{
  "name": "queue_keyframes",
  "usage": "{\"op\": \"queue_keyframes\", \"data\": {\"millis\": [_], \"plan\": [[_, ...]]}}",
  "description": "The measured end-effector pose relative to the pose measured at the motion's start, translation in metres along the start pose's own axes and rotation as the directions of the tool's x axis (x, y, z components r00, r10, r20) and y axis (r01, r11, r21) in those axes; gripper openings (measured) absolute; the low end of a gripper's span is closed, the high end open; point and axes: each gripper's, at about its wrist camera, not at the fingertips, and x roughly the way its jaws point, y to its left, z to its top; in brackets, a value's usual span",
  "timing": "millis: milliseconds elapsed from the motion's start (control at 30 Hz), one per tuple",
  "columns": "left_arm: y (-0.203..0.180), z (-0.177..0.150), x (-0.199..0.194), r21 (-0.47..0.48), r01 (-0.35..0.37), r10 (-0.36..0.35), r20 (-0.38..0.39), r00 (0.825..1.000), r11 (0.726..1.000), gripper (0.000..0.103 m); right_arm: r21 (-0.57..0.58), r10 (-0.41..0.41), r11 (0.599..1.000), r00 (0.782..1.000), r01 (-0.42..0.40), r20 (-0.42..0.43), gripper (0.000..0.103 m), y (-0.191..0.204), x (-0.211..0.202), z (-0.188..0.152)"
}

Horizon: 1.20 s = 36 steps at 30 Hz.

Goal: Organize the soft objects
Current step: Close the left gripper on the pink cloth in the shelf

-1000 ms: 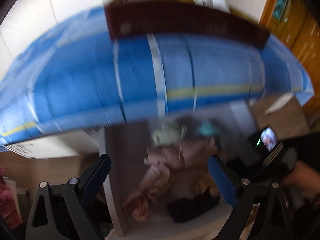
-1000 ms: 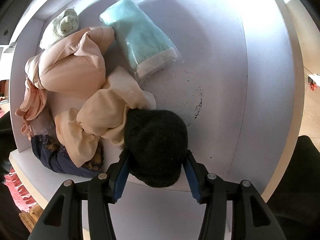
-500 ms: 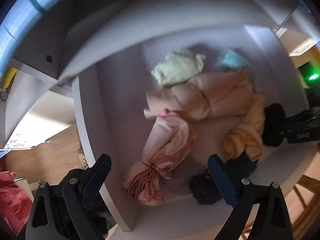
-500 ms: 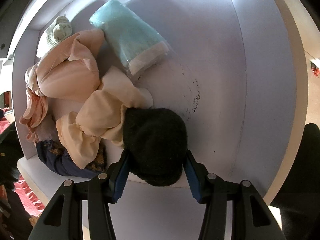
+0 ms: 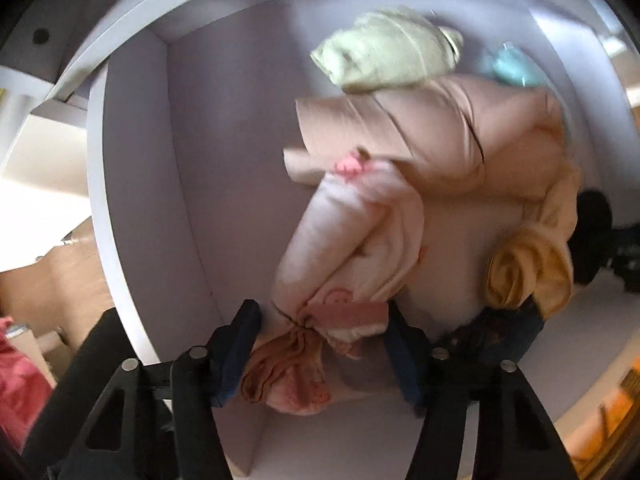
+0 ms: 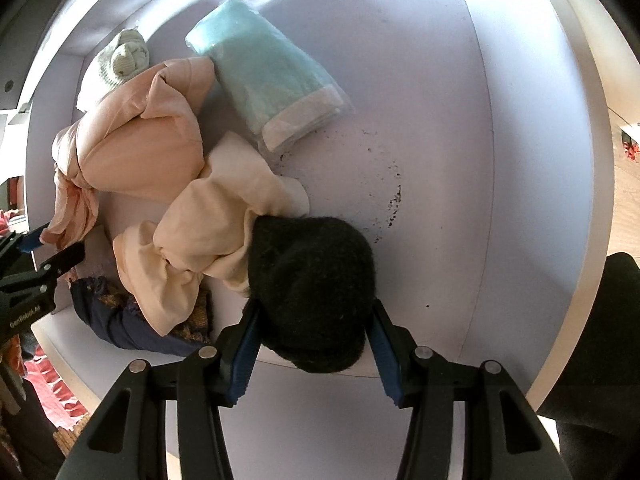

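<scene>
A rolled pink cloth (image 5: 352, 248) lies at the left of a white shelf compartment (image 6: 440, 160). My left gripper (image 5: 324, 324) points straight down over its knotted near end, and its jaws are closing with that end between them, the pads barely at the fabric. In the right wrist view the left gripper (image 6: 40, 256) shows at the left edge beside the pink cloth (image 6: 72, 208). My right gripper (image 6: 314, 336) is shut on a black fuzzy hat (image 6: 312, 280) at the shelf's front edge.
A peach garment (image 6: 140, 148), a cream cloth (image 6: 224, 232), a pale green knit hat (image 6: 124, 60), a bagged teal towel (image 6: 272, 92) and a dark blue cloth (image 6: 132, 328) share the shelf. The compartment's left wall (image 5: 132, 208) stands close to my left gripper.
The left gripper came down from a blue striped surface into the shelf compartment, onto the pink cloth, and its jaws narrowed. The right gripper kept still with the black hat.
</scene>
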Motion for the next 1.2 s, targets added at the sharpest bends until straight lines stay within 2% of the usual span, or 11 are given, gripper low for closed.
{"op": "queue_keyframes", "data": {"millis": [133, 200, 400, 467, 600, 767, 867, 933, 967, 1100, 1200], "plan": [[0.014, 0.003, -0.005, -0.107, 0.118, -0.114, 0.036, 0.993, 0.987, 0.053, 0.002, -0.003, 1.000, 1.000, 0.003, 0.003, 0.052, 0.000, 0.002, 0.000], [0.016, 0.001, -0.004, -0.106, 0.116, -0.113, 0.033, 0.993, 0.987, 0.053, 0.000, -0.006, 1.000, 1.000, 0.006, 0.003, 0.052, 0.001, 0.002, 0.000], [0.008, -0.007, -0.004, -0.056, 0.044, -0.044, -0.002, 0.999, 0.997, 0.083, 0.003, -0.005, 1.000, 1.000, 0.005, 0.004, 0.052, 0.001, 0.000, 0.000], [0.006, -0.009, 0.002, -0.046, 0.015, -0.016, -0.025, 1.000, 0.999, 0.083, 0.003, -0.006, 1.000, 1.000, 0.006, 0.004, 0.052, 0.001, 0.000, 0.000], [0.006, -0.013, 0.011, -0.060, 0.044, -0.047, -0.045, 0.998, 0.997, 0.079, 0.003, -0.006, 1.000, 1.000, 0.006, 0.004, 0.052, 0.002, 0.001, 0.000], [-0.002, -0.006, 0.008, -0.100, 0.078, -0.080, -0.018, 0.997, 0.992, 0.065, 0.004, -0.006, 1.000, 1.000, 0.006, 0.005, 0.052, 0.001, 0.001, 0.000], [0.002, -0.008, 0.004, -0.168, 0.157, -0.157, 0.012, 0.988, 0.973, 0.055, 0.007, -0.004, 1.000, 1.000, 0.004, 0.005, 0.052, 0.001, 0.001, 0.000], [0.007, -0.006, 0.000, -0.226, 0.252, -0.247, 0.049, 0.968, 0.941, 0.048, 0.009, -0.004, 1.000, 1.000, 0.003, 0.007, 0.052, 0.000, 0.001, 0.000], [0.008, -0.006, -0.002, -0.238, 0.278, -0.272, 0.058, 0.961, 0.931, 0.048, 0.010, -0.004, 1.000, 1.000, 0.004, 0.008, 0.052, 0.000, 0.001, 0.000], [0.001, -0.007, -0.004, -0.191, 0.214, -0.209, 0.048, 0.977, 0.958, 0.051, 0.007, -0.006, 1.000, 1.000, 0.006, 0.008, 0.052, 0.001, 0.000, 0.000], [0.000, -0.004, -0.007, -0.174, 0.179, -0.176, 0.033, 0.984, 0.968, 0.068, -0.001, -0.011, 1.000, 1.000, 0.011, 0.007, 0.052, 0.002, 0.001, 0.000]]}}
